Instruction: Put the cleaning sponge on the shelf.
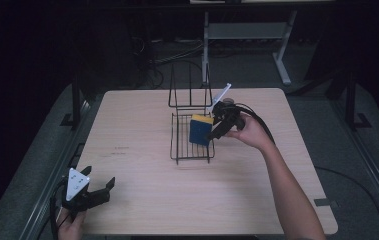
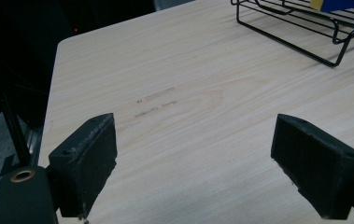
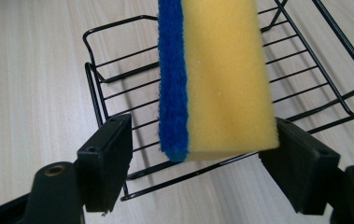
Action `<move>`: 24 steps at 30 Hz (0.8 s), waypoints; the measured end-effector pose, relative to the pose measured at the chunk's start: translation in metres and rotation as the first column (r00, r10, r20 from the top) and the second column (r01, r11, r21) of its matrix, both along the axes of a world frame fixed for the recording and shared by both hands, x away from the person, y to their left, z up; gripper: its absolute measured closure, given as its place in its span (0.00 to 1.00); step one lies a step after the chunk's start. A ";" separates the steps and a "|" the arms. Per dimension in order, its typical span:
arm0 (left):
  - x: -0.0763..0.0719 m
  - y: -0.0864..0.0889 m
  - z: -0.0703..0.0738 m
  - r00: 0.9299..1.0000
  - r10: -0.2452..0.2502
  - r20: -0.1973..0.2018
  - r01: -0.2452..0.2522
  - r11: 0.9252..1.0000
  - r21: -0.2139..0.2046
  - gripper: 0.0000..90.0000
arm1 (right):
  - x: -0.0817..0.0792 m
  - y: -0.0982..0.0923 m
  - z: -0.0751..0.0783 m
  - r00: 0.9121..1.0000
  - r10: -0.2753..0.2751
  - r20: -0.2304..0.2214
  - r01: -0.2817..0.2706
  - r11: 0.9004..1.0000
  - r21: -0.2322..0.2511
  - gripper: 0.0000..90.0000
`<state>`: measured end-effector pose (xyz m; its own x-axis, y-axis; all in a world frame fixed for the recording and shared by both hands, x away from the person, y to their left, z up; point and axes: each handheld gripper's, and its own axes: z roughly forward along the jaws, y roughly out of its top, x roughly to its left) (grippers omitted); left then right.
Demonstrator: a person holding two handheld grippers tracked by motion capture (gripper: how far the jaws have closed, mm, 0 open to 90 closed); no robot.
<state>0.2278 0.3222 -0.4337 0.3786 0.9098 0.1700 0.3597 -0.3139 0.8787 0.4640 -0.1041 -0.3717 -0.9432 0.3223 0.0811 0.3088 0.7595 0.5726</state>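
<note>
Two hand-held grippers are showing in the high view: your left hand-held gripper [image 1: 98,190] is sitting at the lower left of the frame, near the front edge of the surface [image 1: 142,200], and your right hand-held gripper [image 1: 216,125] is reaching in right of centre, at the wire rack [image 1: 179,150].

Your left one is standing wide, its two pads well apart in the left gripper view with bare wood between them and nothing held. The hand carrying it is being cut off by the bottom edge of the high view.

Your right one is standing open around the sponge [image 3: 219,79]. In the right gripper view the left pad is sitting clear of the blue scouring face, with rack wires visible in the gap. The right pad is lying close beside the yellow foam, and whether it is touching is hard to make out. The sponge's upper end is running out of the top of that frame.

The sponge is standing on edge in the rack, toward its right side in the high view. Its bottom end is being hidden there by the wires, and the room beyond the surface is too dark to read.
</note>
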 end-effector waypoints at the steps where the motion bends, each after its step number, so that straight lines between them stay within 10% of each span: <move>1: 0.000 0.000 0.000 1.000 0.000 0.000 0.000 1.000 0.000 0.15 | 0.000 0.000 0.000 1.000 0.000 0.000 0.000 1.000 0.003 0.28; 24: 0.001 -0.002 0.000 1.000 -0.004 -0.001 0.004 1.000 0.004 0.15 | -0.007 -0.017 -0.001 1.000 -0.026 0.002 0.026 1.000 0.010 0.27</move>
